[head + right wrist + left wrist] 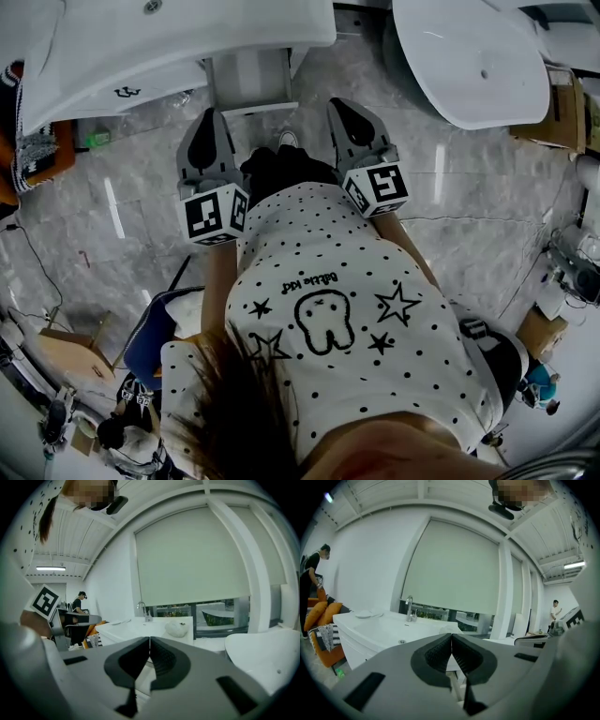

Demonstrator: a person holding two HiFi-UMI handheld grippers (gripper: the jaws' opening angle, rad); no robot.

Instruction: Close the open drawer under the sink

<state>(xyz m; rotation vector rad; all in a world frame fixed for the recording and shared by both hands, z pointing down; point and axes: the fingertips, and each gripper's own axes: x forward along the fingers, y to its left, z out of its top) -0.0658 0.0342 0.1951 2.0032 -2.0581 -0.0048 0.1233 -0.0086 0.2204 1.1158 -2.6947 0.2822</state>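
The white sink (pixel 141 47) stands on its cabinet at the top left of the head view. Under it the drawer (pixel 251 82) sticks out open over the marble floor. My left gripper (pixel 208 114) is shut and empty, its tips just short of the drawer's left corner. My right gripper (pixel 339 103) is also shut and empty, to the right of the drawer front. In the left gripper view the left gripper (pixel 451 637) has its pads pressed together, and the basin (pixel 389 627) with its faucet (pixel 409 609) lies beyond. In the right gripper view the right gripper (pixel 149 640) points at the sink counter (pixel 140 627).
A white bathtub (pixel 469 56) stands to the right of the sink. An orange seat (pixel 47 155) is at the far left and a cardboard box (pixel 562 112) at the far right. One person (pixel 311 573) stands at the left, another (pixel 555 611) far off at the right.
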